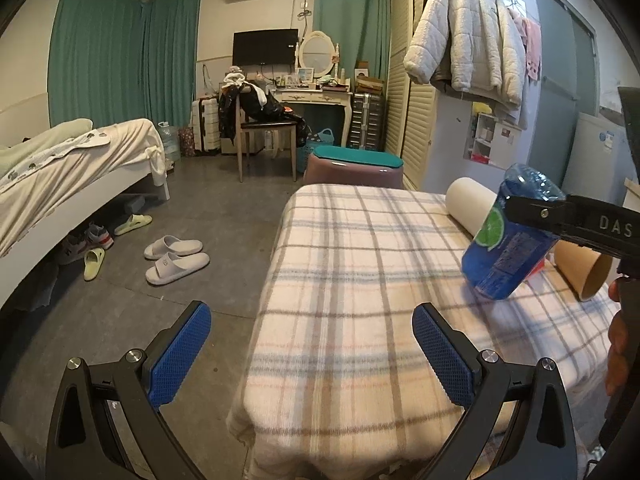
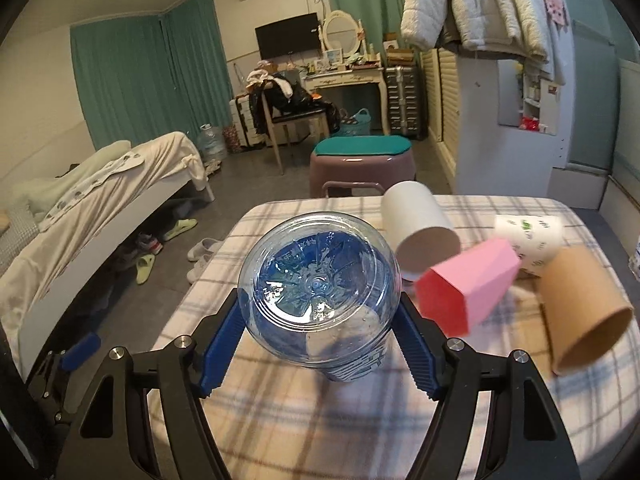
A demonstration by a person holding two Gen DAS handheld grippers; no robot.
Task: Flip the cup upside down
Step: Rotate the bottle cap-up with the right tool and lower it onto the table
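My right gripper (image 2: 320, 316) is shut on a clear blue plastic cup (image 2: 320, 292), held tilted above the plaid-covered table (image 2: 320, 420), its base turned toward the camera. In the left wrist view the same blue cup (image 1: 508, 240) hangs at the right in the right gripper's (image 1: 532, 216) black fingers (image 1: 536, 212), base up and mouth angled down near the cloth. My left gripper (image 1: 312, 360) is open and empty over the table's (image 1: 340, 280) near left edge.
On the table lie a white cup (image 2: 418, 228), a pink cup (image 2: 468, 286), a printed white cup (image 2: 528, 240) and a brown cup (image 2: 580, 312), all on their sides. A stool (image 2: 362, 160), bed (image 1: 60, 176) and slippers (image 1: 172, 258) stand on the floor beyond.
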